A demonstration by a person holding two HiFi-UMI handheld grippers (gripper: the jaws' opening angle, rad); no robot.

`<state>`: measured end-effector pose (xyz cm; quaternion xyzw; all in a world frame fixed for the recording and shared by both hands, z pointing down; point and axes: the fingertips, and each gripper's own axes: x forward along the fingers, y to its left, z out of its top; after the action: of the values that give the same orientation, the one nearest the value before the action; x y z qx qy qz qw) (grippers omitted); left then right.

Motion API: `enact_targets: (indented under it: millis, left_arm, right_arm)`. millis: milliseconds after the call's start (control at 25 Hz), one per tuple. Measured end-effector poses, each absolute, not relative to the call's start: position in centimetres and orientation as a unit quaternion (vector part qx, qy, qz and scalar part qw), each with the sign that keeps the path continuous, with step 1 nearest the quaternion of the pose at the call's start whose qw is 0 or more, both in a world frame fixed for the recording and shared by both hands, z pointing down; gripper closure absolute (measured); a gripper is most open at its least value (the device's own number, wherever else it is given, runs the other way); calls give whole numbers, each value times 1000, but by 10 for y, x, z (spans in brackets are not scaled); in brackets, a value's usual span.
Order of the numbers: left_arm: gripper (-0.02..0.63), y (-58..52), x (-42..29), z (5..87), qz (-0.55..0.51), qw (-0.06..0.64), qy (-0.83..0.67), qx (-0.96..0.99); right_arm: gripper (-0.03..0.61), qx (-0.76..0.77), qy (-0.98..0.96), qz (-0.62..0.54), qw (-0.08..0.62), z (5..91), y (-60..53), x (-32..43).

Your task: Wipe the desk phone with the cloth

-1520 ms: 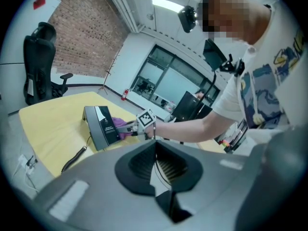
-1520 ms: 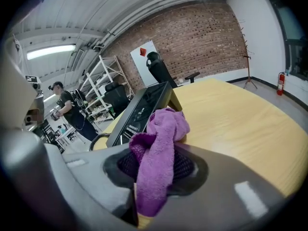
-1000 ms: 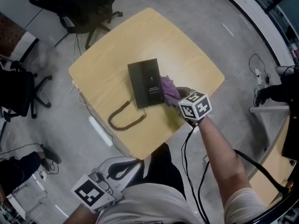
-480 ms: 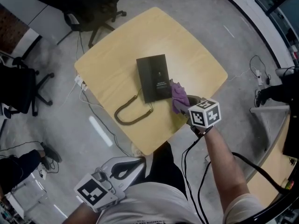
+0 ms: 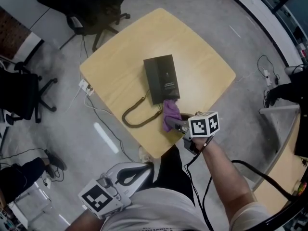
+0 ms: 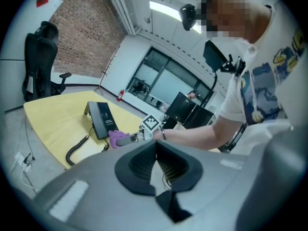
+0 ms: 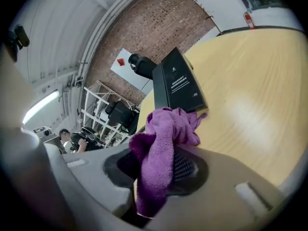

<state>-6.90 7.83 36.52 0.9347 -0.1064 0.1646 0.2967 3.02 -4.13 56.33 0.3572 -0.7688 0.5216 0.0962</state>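
Down at the left, off the table (image 5: pixel 126 46) and close to the body: left gripper (image 5: pixel 139 170), jaws pressed together on nothing, no part in the work.

Further right, on the wood near the front edge: coiled cord (image 5: pixel 137 117), curling from the near end of the desk phone (image 5: pixel 162 78). Black, flat-topped, lying about in the middle of the table.

Right at the phone's near end: purple cloth (image 5: pixel 170 113), touching that end and bunched in the right gripper (image 5: pixel 182 125), clamped tight on a fold, with loose cloth hanging out in front.

Probably in the middle of wiping, at the near end of a stroke. Next: lift the cloth onto the top face and push it away along the length, with light pressure so as not to shove the phone.

Plenty of bare wood beyond and to the right of the phone; little room on the near side, with cord and table edge close.
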Motion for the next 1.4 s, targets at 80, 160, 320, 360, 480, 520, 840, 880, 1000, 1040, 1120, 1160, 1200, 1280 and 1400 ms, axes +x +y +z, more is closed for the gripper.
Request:
enact_targets:
  millis: [80,160,320,360,480,520,840,880,1000,1040,1120,1160,1200,1280,1400]
  left_arm:
    - [609,77,-70,365,167,298,-109,934]
    - [609,77,-72,366,170,298,-111,933]
    - [609,79,-73,368,174,299,-114,931]
    - [609,79,-72,369,175,300,-114,931]
    - [609,78,-68,371,178,295,-114,932]
    - [609,77,-66,372,179,291,-115,933]
    - [609,72,-43,369,180,297,-113,931]
    - [609,72,-40,369,180,297,-112,931]
    - [609,70,-29,368,180,296,-109,932]
    - [609,70,-26,368,179,296,-108,932]
    - [609,68,-22,367,172,288,-108,936]
    - [609,67,-20,367,168,284,-108,938]
    - [609,66,-19,367,168,283,-109,938]
    - [609,66,-15,366,174,288,-109,935]
    - [609,63,-11,361,170,282,-107,938]
  right_arm:
    - [457,352,-766,530,88,568,-46,25]
    - [457,349,-763,538,81,571,-51,24]
    - [457,343,-756,554,63,572,-54,29]
    - [457,344,-756,554,61,572,-55,33]
    - [457,347,-756,552,61,572,-59,44]
    - [457,347,-756,551,63,572,-61,48]
    - [457,360,-754,546,68,575,-63,83]
    - [457,362,-754,544,69,576,-64,87]
    - [457,368,-753,541,72,576,-67,100]
    - [457,371,-752,540,72,577,-68,105]
    - [457,381,-749,536,71,578,-71,116]
    - [457,387,-748,534,72,579,-73,122]
    - [457,393,-747,530,74,580,-75,127]
    - [457,405,-748,521,79,580,-80,138]
    - [457,424,-751,498,88,574,-87,153]
